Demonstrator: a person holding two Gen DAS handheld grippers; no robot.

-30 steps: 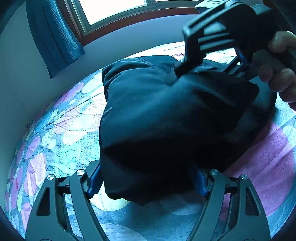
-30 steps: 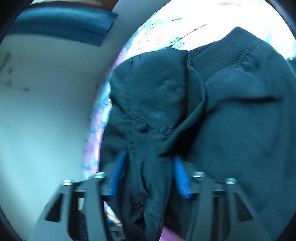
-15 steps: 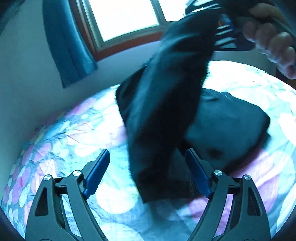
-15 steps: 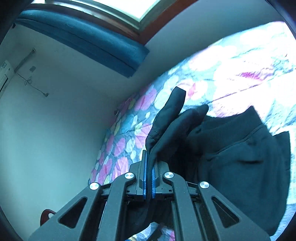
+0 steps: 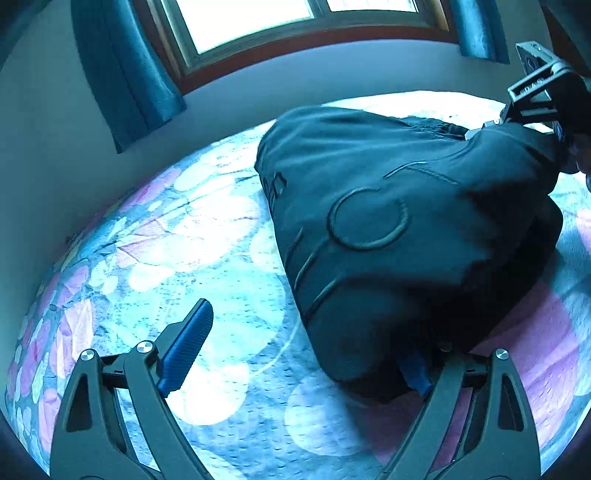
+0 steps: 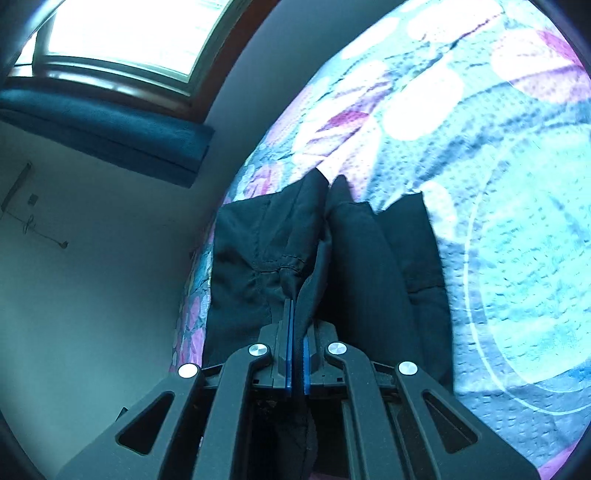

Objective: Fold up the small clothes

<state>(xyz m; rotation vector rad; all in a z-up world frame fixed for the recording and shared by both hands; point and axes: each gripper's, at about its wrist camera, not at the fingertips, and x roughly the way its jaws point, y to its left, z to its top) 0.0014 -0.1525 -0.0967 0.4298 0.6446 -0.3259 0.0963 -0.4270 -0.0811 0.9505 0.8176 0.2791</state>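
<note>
Black garment (image 5: 388, 229) edge pinched in right hand-held gripper (image 6: 295, 332); left hand-held gripper (image 5: 306, 350) opening beside bare bedspread (image 5: 184, 240).

Bright window (image 5: 255, 22) in wooden frame, blue curtains (image 5: 122, 70), pale wall (image 6: 92, 295), floral bedspread (image 5: 192, 236)

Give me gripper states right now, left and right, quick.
Left gripper: jaws opening, not clamped; the dark garment drapes over its right finger.
Right gripper: shut on a fold of the dark garment.
</note>
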